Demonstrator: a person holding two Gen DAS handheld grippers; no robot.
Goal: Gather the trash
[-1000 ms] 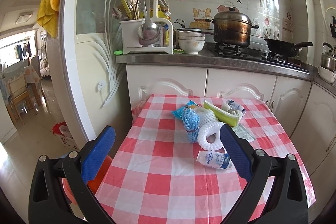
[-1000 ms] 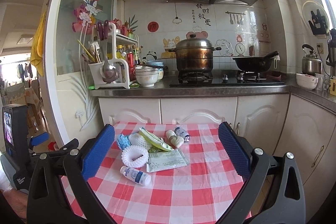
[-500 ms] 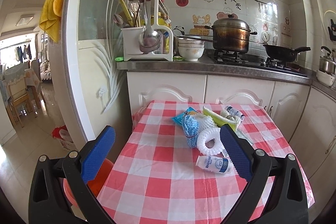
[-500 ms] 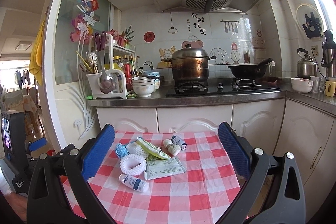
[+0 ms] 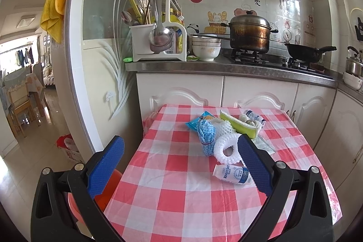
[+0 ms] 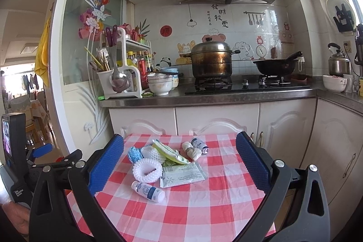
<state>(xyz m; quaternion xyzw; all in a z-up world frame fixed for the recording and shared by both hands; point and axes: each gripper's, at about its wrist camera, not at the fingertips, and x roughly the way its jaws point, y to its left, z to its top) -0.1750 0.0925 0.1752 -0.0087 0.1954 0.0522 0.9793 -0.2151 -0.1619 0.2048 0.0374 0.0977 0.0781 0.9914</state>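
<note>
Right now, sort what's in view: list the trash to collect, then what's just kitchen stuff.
Trash, on the checked table:
small white bottle
white foam net ring
blue foam net
flat green-white packet
yellow-green wrapper
blue snack bag
second small bottle

Just kitchen stuff:
steamer pot
wok
stacked bowls
utensil rack
kettle

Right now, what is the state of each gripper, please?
Left gripper: open, holding nothing, above the checked table.
Right gripper: open, holding nothing.
</note>
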